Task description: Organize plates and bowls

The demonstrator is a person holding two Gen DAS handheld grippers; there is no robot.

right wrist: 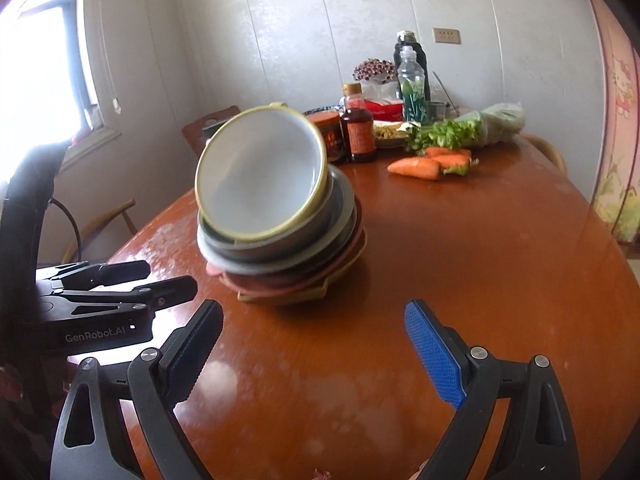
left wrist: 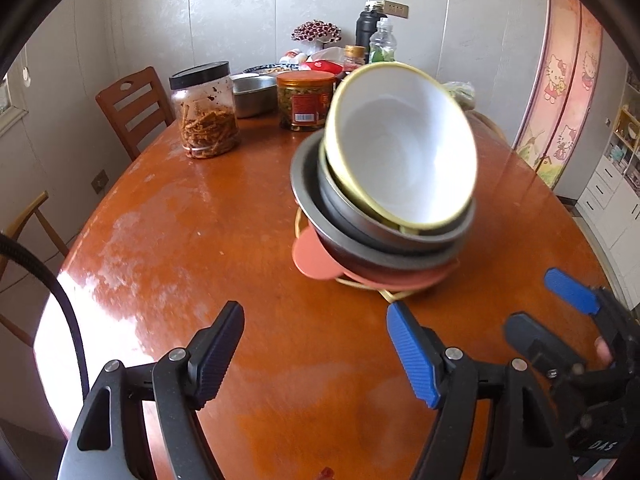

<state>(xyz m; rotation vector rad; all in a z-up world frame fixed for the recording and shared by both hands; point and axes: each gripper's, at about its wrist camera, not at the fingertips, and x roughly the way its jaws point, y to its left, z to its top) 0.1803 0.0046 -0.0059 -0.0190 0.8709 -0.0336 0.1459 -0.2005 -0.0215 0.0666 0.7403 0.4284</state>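
Note:
A stack of dishes stands on the brown wooden table point(left wrist: 200, 240). On top a white bowl with a yellow rim point(left wrist: 404, 148) lies tilted toward me, inside grey bowls point(left wrist: 360, 232), on a pink plate point(left wrist: 316, 258) and a yellow plate beneath. The same white bowl point(right wrist: 260, 176) and stack show in the right wrist view. My left gripper point(left wrist: 316, 344) is open and empty, short of the stack. My right gripper point(right wrist: 316, 340) is open and empty, also short of it; it shows in the left wrist view point(left wrist: 560, 304) at the right.
At the table's far side stand a snack jar point(left wrist: 206, 112), a red-lidded jar point(left wrist: 306, 100), a metal bowl point(left wrist: 250, 94), bottles point(right wrist: 412, 84) and a sauce bottle point(right wrist: 358, 124). Carrots point(right wrist: 428, 164) and greens point(right wrist: 472, 128) lie far right. Chairs point(left wrist: 132, 108) stand at the left.

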